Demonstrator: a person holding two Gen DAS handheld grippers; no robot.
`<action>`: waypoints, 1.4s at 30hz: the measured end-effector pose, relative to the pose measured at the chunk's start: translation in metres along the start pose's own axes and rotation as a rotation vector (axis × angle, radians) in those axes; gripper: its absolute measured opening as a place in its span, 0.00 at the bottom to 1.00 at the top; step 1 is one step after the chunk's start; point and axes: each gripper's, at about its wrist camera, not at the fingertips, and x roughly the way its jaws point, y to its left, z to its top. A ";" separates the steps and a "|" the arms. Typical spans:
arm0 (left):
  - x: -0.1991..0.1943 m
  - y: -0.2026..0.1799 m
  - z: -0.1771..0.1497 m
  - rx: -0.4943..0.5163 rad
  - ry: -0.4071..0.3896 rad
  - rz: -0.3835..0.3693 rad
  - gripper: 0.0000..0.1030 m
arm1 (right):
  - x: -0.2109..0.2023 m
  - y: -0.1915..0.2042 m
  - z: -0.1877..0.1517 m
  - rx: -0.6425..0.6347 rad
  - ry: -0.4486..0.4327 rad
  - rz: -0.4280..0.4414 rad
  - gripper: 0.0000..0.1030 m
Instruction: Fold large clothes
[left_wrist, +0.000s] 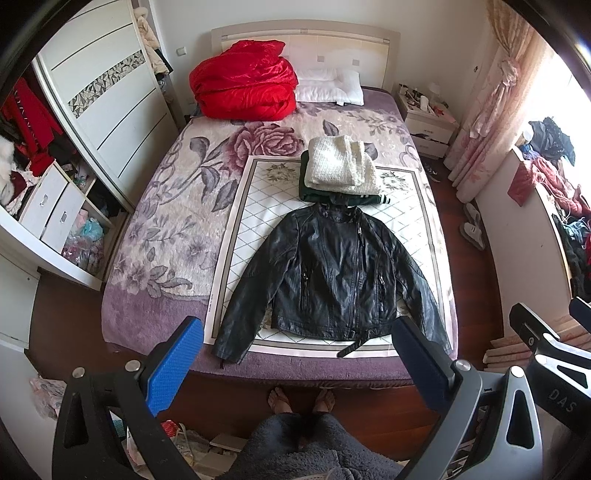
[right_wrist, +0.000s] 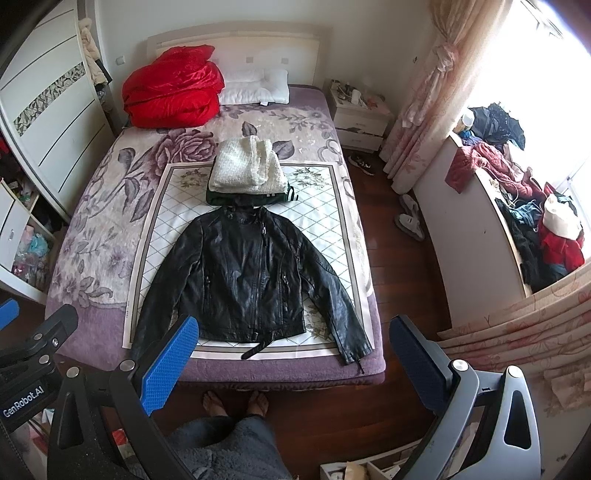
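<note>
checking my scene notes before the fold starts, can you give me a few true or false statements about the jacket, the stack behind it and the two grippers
1. The black leather jacket lies spread flat with its front zip up. True.
2. The left gripper is clamped on a sleeve. False: it is open, holding nothing.
3. A white fluffy folded garment sits on a dark green folded garment. True.
4. The right gripper grips the jacket hem. False: it is open, above the bed's near edge.
5. The red quilt lies beside the white pillow. True.

A home bedroom: bed (left_wrist: 155, 236) with pillow (left_wrist: 330, 86), sliding-door wardrobe (left_wrist: 107, 110), nightstand (left_wrist: 428, 125), curtains (left_wrist: 487, 110).
</note>
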 end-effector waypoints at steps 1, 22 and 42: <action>0.000 0.000 0.000 0.001 0.000 0.001 1.00 | -0.001 -0.003 0.000 0.000 0.000 0.000 1.00; 0.000 0.002 0.009 0.002 -0.003 -0.002 1.00 | -0.007 0.001 0.003 -0.002 -0.002 -0.003 1.00; 0.002 -0.003 0.015 0.005 -0.009 -0.002 1.00 | -0.009 0.005 0.005 0.001 -0.003 -0.002 1.00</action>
